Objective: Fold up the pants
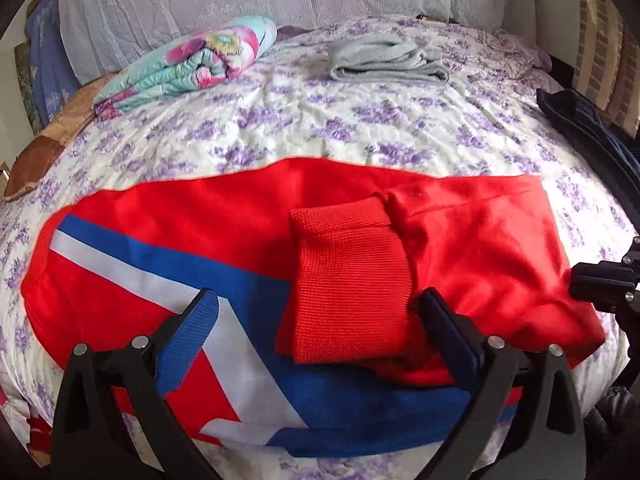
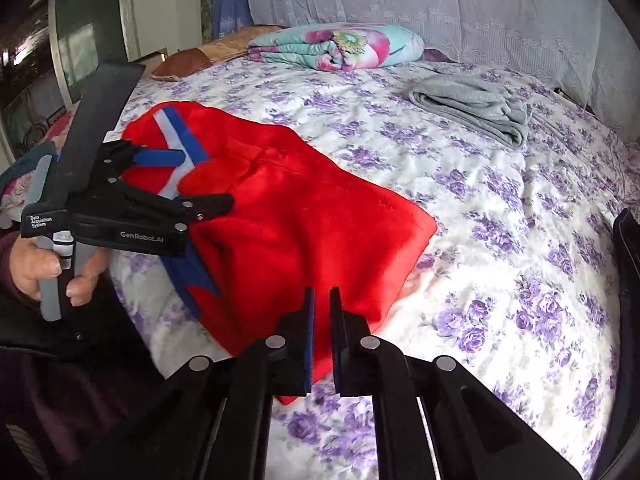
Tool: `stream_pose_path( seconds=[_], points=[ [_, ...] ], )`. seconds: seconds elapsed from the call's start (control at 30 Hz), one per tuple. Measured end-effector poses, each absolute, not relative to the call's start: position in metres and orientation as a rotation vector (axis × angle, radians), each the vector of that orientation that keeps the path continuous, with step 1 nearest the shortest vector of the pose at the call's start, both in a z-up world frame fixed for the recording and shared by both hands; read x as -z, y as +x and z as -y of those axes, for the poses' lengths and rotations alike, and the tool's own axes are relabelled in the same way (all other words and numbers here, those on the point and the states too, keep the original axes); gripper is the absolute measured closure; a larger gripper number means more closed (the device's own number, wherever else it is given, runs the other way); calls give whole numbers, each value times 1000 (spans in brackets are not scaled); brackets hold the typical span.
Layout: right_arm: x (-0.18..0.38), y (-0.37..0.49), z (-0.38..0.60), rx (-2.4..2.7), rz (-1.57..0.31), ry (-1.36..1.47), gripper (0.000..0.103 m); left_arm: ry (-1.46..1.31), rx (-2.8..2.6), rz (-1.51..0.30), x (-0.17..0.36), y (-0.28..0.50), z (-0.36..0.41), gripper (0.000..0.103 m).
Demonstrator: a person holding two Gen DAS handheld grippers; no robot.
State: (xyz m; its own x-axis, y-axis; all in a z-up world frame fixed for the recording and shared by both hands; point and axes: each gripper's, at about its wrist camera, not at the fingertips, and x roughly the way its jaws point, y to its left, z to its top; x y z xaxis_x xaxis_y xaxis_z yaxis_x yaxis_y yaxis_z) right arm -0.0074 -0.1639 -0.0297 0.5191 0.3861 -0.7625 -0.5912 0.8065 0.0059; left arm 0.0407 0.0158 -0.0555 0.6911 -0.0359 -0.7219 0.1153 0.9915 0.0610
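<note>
1. Pants: red, with blue and white stripes, lying folded on the bed with the purple-flower sheet.
2. Ribbed cuff is turned over onto the red cloth; in the left wrist view it lies between the left jaws, nearer the right-hand finger.
3. Left gripper: jaws stand wide apart over the pants. Nothing is pinched; the pads look clear of the cloth, though whether the tips graze it I cannot tell.
4. In the right wrist view the left gripper shows side-on over the striped end of the pants, a hand round its grey handle.
5. Right gripper: jaws drawn in to a narrow slit, nothing in it. The near edge of the pants lies just ahead of and to the left of the tips.
6. Ahead of both jaws, well apart from the pants: a folded grey cloth and a folded floral quilt at the far side of the bed.
7. A dark garment lies at the right edge of the bed.
</note>
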Motion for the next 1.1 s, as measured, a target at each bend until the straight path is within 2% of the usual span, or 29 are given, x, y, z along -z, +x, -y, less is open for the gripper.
stream_pose_path(
  seconds=[0.13, 0.23, 0.5, 0.67, 0.83, 1.0, 1.07, 1.1],
  points=[
    [54, -3, 158, -610, -939, -288, 95, 220, 181, -742, 42, 20, 23, 5],
    [45, 4, 166, -616, -964, -184, 97, 269, 166, -843, 78, 38, 40, 4],
    [3, 57, 188, -454, -871, -113, 95, 181, 234, -771, 48, 21, 36, 4],
    [45, 105, 183, -395, -1006, -98, 94, 279, 253, -817, 71, 26, 66, 4],
    [45, 99, 180, -371, -959, -115, 92, 254, 252, -803, 73, 29, 62, 4],
    [10, 61, 171, -460, -857, -115, 86, 241, 255, -728, 53, 10, 57, 4],
    [11, 46, 163, -507, -859, -142, 68, 257, 230, -689, 49, 5, 56, 4],
    [18, 44, 158, -506, -874, -164, 67, 261, 221, -711, 53, 9, 56, 4]
  ],
)
